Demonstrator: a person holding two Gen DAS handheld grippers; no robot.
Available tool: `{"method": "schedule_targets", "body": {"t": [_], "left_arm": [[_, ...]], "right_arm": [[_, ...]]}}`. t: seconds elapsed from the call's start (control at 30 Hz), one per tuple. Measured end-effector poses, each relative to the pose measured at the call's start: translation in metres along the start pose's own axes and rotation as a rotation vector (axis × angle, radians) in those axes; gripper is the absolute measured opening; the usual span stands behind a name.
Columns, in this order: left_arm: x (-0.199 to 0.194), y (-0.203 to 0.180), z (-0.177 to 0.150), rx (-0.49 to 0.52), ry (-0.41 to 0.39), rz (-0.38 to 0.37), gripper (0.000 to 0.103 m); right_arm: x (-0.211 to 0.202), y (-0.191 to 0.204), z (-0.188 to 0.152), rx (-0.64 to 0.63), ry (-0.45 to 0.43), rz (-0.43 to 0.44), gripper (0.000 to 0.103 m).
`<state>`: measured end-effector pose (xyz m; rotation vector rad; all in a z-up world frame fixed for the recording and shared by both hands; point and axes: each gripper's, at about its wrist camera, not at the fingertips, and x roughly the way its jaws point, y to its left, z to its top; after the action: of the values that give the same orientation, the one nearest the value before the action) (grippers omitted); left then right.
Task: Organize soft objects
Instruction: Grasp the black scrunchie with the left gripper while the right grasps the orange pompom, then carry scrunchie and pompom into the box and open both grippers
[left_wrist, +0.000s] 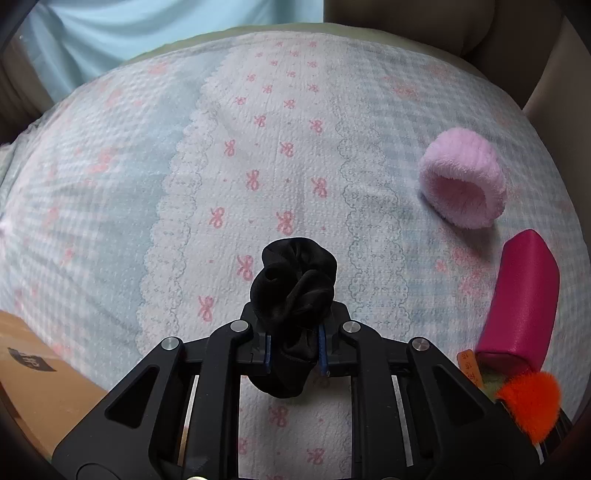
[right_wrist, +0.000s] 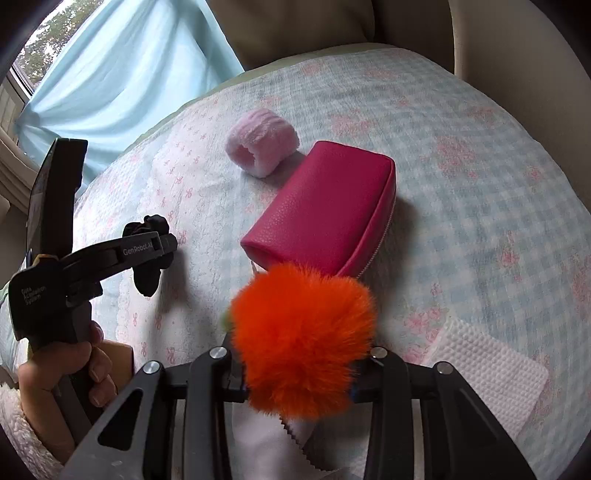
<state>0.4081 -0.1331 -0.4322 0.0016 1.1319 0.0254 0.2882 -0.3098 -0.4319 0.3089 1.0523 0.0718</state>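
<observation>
My left gripper (left_wrist: 294, 349) is shut on a black scrunchie (left_wrist: 293, 291) and holds it just above the patterned bed cover; both show at the left of the right wrist view, gripper (right_wrist: 162, 251), scrunchie (right_wrist: 149, 273). My right gripper (right_wrist: 299, 384) is shut on a fluffy orange pom-pom (right_wrist: 303, 336), which also shows at the lower right of the left wrist view (left_wrist: 530, 402). A pink fleece band (left_wrist: 463, 177) (right_wrist: 262, 142) lies on the cover beside a magenta zip pouch (left_wrist: 521, 302) (right_wrist: 321, 214).
A white cloth with a zigzag edge (right_wrist: 280, 446) lies under the right gripper. A white folded tissue (right_wrist: 487, 373) lies at the right. A cardboard box (left_wrist: 33, 376) stands at the bed's left edge. Beige cushions (right_wrist: 517, 44) and a blue curtain (right_wrist: 122, 62) stand behind the bed.
</observation>
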Motion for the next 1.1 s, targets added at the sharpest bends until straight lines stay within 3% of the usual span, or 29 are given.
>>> {"method": "schedule_targets", "body": {"t": [0.27,0.5,0.67,0.87,1.1], "left_arm": [[-0.033,-0.002,-0.002,0.012,-0.034,-0.023,0.014],[-0.092,-0.001,-0.002,0.011,-0.081,-0.064,0.014],[-0.154,0.002,-0.006,0.003,-0.107,-0.112,0.014],[-0.254,0.015,-0.022,-0.001,-0.154,-0.176,0.014],[-0.353,0.056,-0.05,-0.018,-0.199,-0.177,0.014]], "right_arm": [[-0.035,0.009,0.004,0.003,-0.058,-0.001,0.033],[-0.091,0.022,0.012,0.018,-0.118,-0.012,0.033],[-0.148,0.04,0.019,0.014,-0.143,-0.027,0.033],[-0.227,0.085,0.025,-0.08,-0.163,-0.065,0.033],[-0.29,0.156,0.016,-0.189,-0.183,-0.032,0.033]]}}
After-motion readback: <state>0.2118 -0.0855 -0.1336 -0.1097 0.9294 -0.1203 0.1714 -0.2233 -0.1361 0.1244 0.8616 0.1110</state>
